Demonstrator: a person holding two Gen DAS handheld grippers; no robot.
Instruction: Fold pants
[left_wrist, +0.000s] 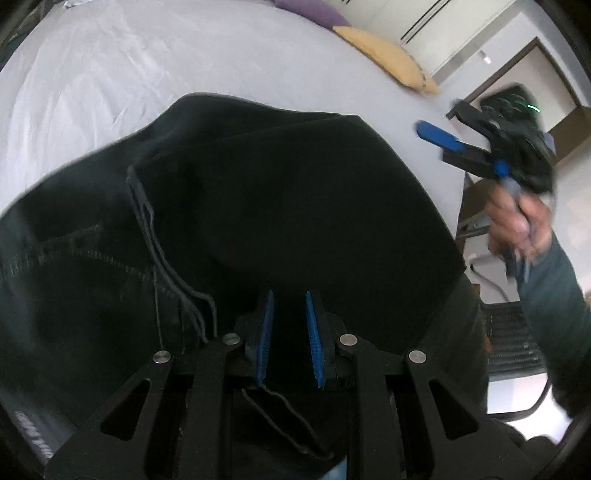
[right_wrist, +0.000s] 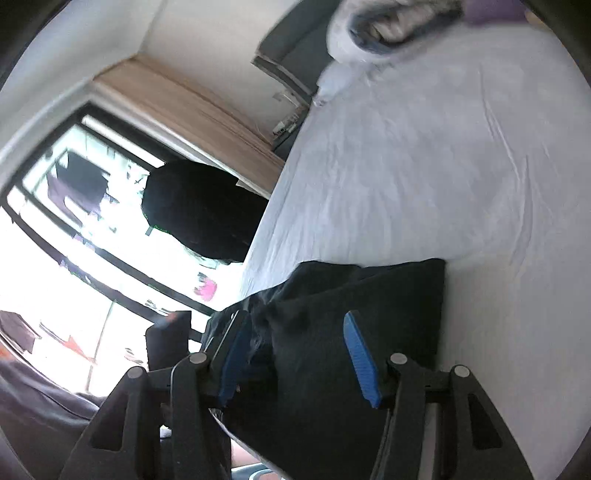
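Matt black cloth pants (left_wrist: 280, 206) lie on a creased, seemingly cotton sheet (left_wrist: 147, 74).

Daylight floods through the blown-out black-framed window (right_wrist: 92, 236); the raised black-and-blue right gripper (left_wrist: 461, 127) smears with motion blur, and the fisheye edges bend.

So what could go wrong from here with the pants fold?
1. The right tool is open, not gripping the pants; only the left tool is at the cloth, so the fold may slump unevenly.
2. The pants reach the bed edge and could slide off.
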